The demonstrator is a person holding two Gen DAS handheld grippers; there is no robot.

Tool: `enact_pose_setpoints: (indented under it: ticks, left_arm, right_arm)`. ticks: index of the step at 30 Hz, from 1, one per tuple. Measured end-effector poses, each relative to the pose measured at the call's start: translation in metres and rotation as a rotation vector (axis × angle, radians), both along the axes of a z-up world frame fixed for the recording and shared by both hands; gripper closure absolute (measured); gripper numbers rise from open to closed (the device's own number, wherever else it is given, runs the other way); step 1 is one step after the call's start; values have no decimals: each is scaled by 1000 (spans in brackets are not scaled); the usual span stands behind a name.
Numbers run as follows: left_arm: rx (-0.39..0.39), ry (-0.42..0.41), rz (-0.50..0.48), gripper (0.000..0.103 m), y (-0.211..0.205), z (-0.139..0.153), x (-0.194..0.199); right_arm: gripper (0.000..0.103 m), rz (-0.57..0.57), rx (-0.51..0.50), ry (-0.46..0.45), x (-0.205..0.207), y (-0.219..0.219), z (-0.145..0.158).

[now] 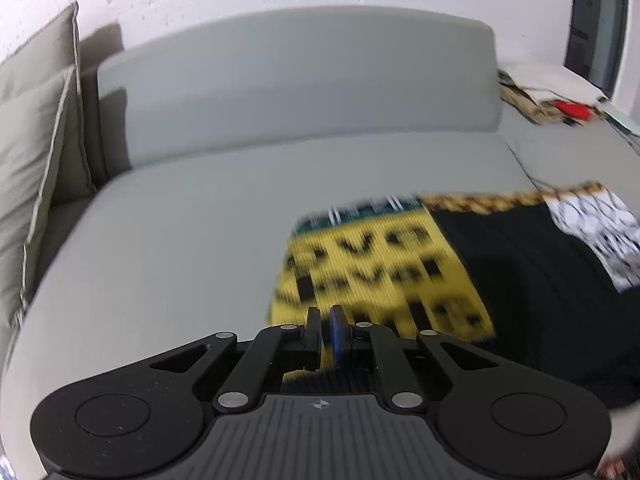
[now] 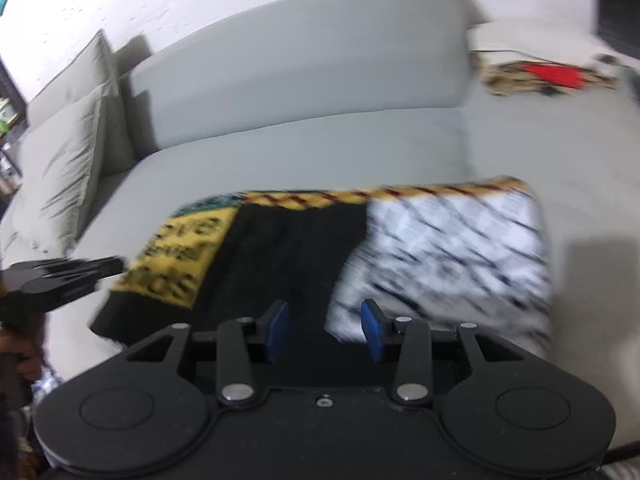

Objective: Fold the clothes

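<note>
A folded patchwork garment [image 1: 460, 264] with yellow, black and black-on-white panels lies flat on the grey sofa seat [image 1: 180, 240]. My left gripper [image 1: 326, 320] sits at the garment's left edge over the yellow panel, jaws nearly closed with yellow cloth showing between them. In the right wrist view the left gripper [image 2: 64, 276] touches the yellow panel's left side. My right gripper [image 2: 325, 320] stands open at the near edge of the garment [image 2: 304, 248], over the seam between the black and white panels, with nothing between its blue pads [image 2: 278, 320]. Both views are blurred by motion.
The sofa backrest [image 1: 300, 80] rises behind the seat. Grey cushions [image 1: 36, 168] lean at the left. A pile of other clothes with a red piece [image 2: 552, 74] lies at the back right. A hand [image 2: 20, 354] holds the left gripper's handle.
</note>
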State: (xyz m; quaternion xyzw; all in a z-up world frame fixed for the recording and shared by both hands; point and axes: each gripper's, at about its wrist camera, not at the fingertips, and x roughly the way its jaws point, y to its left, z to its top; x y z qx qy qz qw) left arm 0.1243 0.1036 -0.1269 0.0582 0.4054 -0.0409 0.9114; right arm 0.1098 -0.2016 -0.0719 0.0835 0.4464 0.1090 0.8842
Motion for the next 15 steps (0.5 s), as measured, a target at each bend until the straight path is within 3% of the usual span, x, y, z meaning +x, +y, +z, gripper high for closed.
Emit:
enact_pose_setpoints:
  ticks: [1,4,8,12,15]
  left_arm:
    - [22,24,-5,94,-1,-9,-3]
    - [107,70,-14,95,-6,-34,0]
    - [156,88,5,95,-13,-39,8]
    - [185,59,9,96,-20,-29,1]
    - [106,13,16,95,-23,-10,-17]
  right_arm:
    - [64,-17,-18,-5,-2,-3,-5]
    - [82,-35,-84,-12,-2,-8,-32]
    - [83,-65,-157,-16,-1,-14,-63]
    - [83,-91,-112,20,-3,-24,-46]
    - [82,-129,-48,10,-20,-42,-26]
